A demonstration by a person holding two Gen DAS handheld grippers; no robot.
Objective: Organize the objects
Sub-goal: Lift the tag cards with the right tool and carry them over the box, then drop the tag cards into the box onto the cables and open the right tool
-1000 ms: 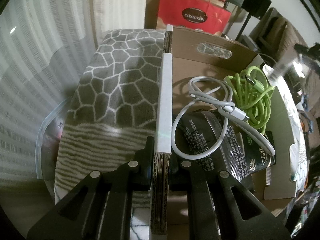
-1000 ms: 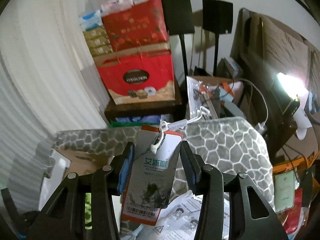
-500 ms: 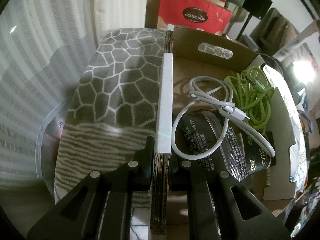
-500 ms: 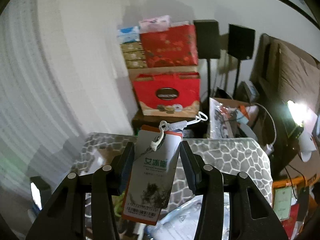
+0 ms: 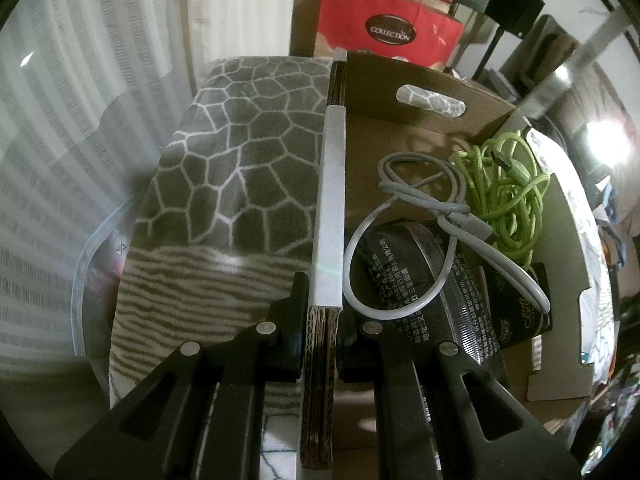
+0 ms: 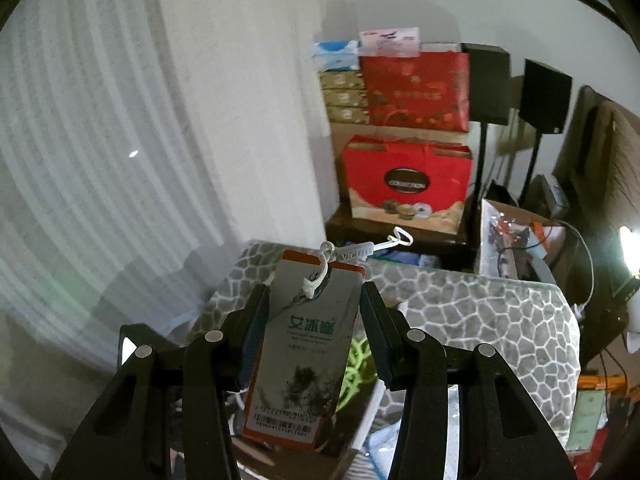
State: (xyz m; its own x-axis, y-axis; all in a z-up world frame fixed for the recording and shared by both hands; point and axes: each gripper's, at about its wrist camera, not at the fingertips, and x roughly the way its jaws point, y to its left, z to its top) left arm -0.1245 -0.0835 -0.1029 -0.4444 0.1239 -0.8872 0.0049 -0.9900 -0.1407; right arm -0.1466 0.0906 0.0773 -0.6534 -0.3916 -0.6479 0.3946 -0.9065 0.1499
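cardboard box [image 5: 420,68]: near end cut off at 6 o'clock | black packet [image 5: 400,264]: partly hidden under grey cable [image 5: 436,216], print too small to read | hang tag [image 6: 304,352]: small print unreadable | blurred streak [image 5: 568,64] at 2 o'clock: cannot identify

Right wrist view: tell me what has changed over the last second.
The right claw, shut on the hang tag, rose and swung left: the red gift bag sank lower in view and more curtain shows. The left claw stayed clamped on the cardboard box wall; the grey cable and green cable lie unmoved.
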